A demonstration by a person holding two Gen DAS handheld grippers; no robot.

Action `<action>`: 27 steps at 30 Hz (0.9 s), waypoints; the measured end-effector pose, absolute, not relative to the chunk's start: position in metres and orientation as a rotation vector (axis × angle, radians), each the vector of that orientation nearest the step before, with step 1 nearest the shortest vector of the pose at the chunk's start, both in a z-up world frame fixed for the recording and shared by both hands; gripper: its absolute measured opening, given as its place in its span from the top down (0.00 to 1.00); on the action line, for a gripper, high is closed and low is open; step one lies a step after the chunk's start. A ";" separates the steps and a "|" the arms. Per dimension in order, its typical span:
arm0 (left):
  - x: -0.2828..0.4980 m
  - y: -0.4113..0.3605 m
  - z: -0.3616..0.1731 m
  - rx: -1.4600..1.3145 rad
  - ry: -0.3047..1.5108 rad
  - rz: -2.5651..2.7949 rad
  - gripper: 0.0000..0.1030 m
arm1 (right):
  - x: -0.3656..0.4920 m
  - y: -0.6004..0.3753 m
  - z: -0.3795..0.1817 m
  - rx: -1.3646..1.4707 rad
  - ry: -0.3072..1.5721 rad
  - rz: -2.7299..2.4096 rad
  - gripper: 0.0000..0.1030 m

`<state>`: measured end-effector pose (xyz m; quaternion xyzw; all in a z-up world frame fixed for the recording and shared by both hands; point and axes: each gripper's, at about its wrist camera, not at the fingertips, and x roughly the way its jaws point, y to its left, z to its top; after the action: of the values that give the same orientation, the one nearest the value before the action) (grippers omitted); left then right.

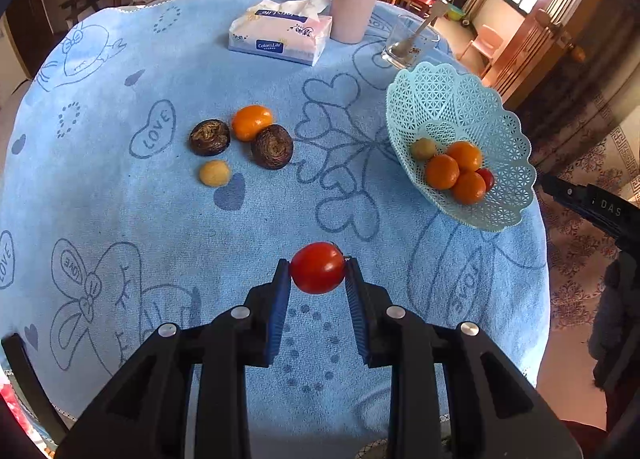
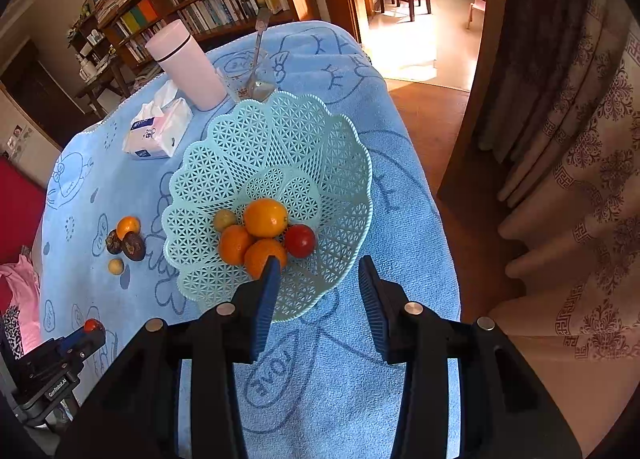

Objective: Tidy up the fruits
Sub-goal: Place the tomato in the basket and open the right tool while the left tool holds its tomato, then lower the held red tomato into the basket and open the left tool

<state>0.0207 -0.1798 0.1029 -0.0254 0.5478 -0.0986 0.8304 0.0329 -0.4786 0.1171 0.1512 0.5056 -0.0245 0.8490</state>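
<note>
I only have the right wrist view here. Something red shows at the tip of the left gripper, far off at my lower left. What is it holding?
Observer: A red tomato, pinched between both pads of the left gripper and clear of the blue cloth.
Operator: The loose pile on the cloth is tiny for me. What is in it?
Observer: An orange fruit, two dark brown wrinkled fruits and a small pale yellow one.
Operator: Are those touching each other?
Observer: The orange one touches the right-hand dark fruit; the pale yellow one lies apart, nearer the left gripper.
</note>
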 end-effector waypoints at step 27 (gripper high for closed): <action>0.079 -0.291 0.104 0.089 1.116 -0.365 0.66 | -0.033 -0.556 0.115 0.427 1.063 -0.187 0.59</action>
<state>0.0791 -0.2907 0.1037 0.0420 0.5264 -0.1722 0.8315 -0.0327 -0.5564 0.1148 0.2016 0.5022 -0.0883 0.8363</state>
